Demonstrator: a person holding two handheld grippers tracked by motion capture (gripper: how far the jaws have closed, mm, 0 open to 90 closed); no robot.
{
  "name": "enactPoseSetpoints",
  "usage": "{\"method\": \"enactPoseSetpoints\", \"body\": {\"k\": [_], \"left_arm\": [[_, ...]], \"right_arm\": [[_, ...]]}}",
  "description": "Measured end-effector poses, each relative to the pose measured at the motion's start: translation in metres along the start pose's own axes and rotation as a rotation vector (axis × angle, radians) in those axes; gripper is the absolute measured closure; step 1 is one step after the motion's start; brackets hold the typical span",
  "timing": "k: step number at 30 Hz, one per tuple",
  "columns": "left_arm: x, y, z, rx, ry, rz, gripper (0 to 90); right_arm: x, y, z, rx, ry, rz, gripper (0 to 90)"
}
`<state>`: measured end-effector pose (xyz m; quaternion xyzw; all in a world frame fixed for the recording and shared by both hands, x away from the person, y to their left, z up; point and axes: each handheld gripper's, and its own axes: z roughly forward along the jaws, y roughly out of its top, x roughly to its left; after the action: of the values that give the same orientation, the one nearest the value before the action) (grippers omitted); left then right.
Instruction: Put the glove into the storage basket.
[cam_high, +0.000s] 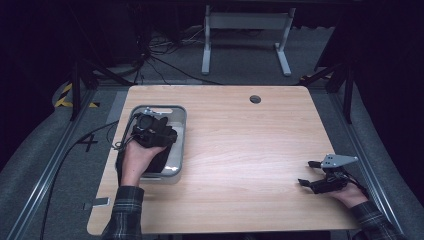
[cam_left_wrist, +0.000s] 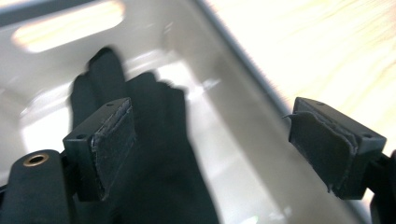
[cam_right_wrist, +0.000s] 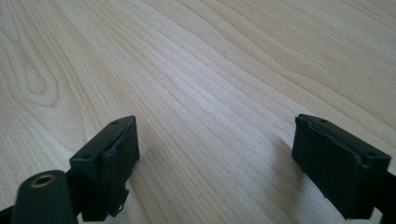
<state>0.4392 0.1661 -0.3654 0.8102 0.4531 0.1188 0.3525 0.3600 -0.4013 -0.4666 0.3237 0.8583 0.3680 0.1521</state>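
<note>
A grey plastic bin (cam_high: 182, 131) stands on the left part of the wooden table (cam_high: 245, 150). A black fabric item (cam_high: 159, 161) lies crumpled inside it. My left gripper (cam_high: 159, 133) hovers over the bin, pointing down into it. In the left gripper view its jaws stand wide apart above the black fabric (cam_left_wrist: 159, 140) and the bin's pale wall (cam_left_wrist: 224, 70), so the left gripper (cam_left_wrist: 212, 144) is open with nothing held. My right gripper (cam_high: 306, 173) rests low near the table's right edge. The right gripper (cam_right_wrist: 215, 158) is open over bare wood (cam_right_wrist: 210, 70).
A round cable hole (cam_high: 255, 99) sits near the table's far edge. A small grey tag (cam_high: 97, 203) lies at the front left corner. A black cable (cam_high: 75, 150) trails off the left side. White table legs (cam_high: 206, 47) stand on the floor behind.
</note>
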Motion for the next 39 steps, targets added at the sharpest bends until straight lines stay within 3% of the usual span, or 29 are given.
{"method": "enactPoseSetpoints", "body": {"k": [12, 15, 20, 27, 35, 39], "left_arm": [[-0.084, 0.011, 0.025, -0.044, -0.137, 0.157, 15.4], [-0.102, 0.010, 0.032, -0.053, -0.178, 0.181, 15.4], [-0.129, 0.003, 0.047, -0.051, -0.209, 0.228, 15.4], [-0.151, -0.013, 0.066, -0.050, -0.236, 0.269, 15.6], [-0.164, -0.028, 0.089, -0.002, -0.246, 0.292, 15.6], [-0.172, -0.034, 0.101, 0.044, -0.258, 0.317, 15.6]], "right_arm": [[0.000, 0.000, 0.000, 0.001, -0.001, -0.001, 15.3], [0.000, 0.000, 0.000, 0.001, -0.001, -0.001, 15.3], [0.000, 0.000, 0.000, 0.001, 0.000, -0.001, 15.2], [0.000, 0.000, 0.000, 0.001, 0.000, -0.003, 15.1], [0.000, 0.000, 0.000, 0.000, 0.000, -0.002, 14.9], [0.000, 0.000, 0.000, 0.000, 0.000, -0.003, 14.9]]}}
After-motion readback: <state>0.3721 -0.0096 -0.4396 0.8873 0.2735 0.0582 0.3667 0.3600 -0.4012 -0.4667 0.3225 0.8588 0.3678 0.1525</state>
